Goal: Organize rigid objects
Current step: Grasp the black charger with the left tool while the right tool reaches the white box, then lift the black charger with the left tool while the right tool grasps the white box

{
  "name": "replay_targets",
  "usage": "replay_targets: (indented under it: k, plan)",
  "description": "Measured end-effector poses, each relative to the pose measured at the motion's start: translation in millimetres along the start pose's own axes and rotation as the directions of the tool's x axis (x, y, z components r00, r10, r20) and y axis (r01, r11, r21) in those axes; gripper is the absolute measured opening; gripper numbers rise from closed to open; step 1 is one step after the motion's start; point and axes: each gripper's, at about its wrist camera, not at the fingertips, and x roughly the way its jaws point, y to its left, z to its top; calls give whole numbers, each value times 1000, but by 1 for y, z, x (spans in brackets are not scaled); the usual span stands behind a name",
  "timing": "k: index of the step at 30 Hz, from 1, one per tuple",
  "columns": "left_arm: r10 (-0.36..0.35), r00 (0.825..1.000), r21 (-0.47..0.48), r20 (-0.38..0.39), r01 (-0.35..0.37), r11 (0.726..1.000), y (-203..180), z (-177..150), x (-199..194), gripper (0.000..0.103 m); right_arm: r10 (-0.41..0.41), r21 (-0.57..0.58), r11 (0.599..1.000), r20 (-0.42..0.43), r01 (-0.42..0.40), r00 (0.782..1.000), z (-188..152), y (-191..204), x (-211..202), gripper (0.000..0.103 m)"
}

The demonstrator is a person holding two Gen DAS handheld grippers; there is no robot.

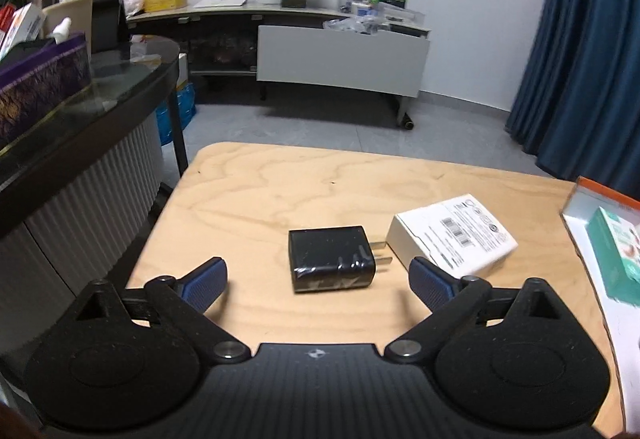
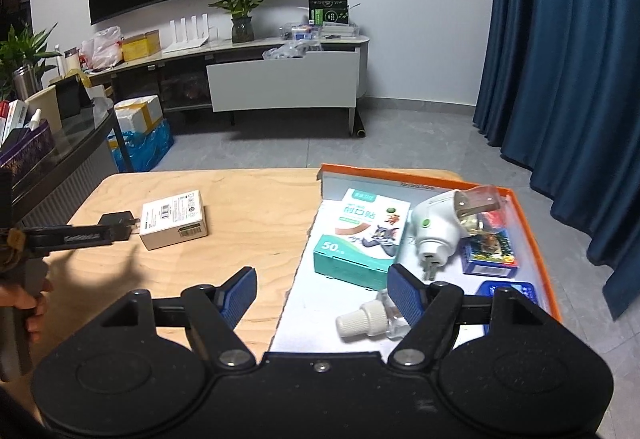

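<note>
Your left tool (image 1: 318, 281) is hanging wide open and empty, just before the charger (image 1: 331, 258), which is lying flat on the bench (image 1: 248, 199), prongs touching the white box (image 1: 452, 235). It looks light, stiff, glossy; take its flat sides. Your right tool (image 2: 322, 293) is also standing open.

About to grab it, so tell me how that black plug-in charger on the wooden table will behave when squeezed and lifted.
The black charger looks like a stiff, blocky shell, so it probably won't flex. Its glossy wrap may be a bit slippery. It lies flat and seems unlikely to roll; the open left claw straddles it.
</note>
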Motion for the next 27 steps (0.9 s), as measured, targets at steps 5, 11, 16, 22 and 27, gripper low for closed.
replay_targets:
  k: [5, 11, 16, 22, 27]
  plan:
    - [57, 998, -8, 16, -57, 998, -5, 1, 13, 102, 13, -15, 1000, 5, -13, 1000, 3, 7, 8, 85]
    - [69, 997, 35, 29, -70, 997, -12, 6, 13, 65, 75, -14, 997, -31, -76, 997, 7, 20, 25, 85]
    - [45, 999, 19, 23, -46, 999, -4, 0, 1, 64, 157, -45, 986, -57, -159, 986, 23, 45, 43, 89]
    - [36, 999, -37, 31, -35, 999, 13, -6, -35, 63, 263, 20, 965, -110, -262, 959, 42, 79, 86, 99]
    - [27, 998, -80, 53, -23, 997, 25, -13, -65, 63, 258, -19, 964, -160, -264, 953, 58, 119, 125, 100]
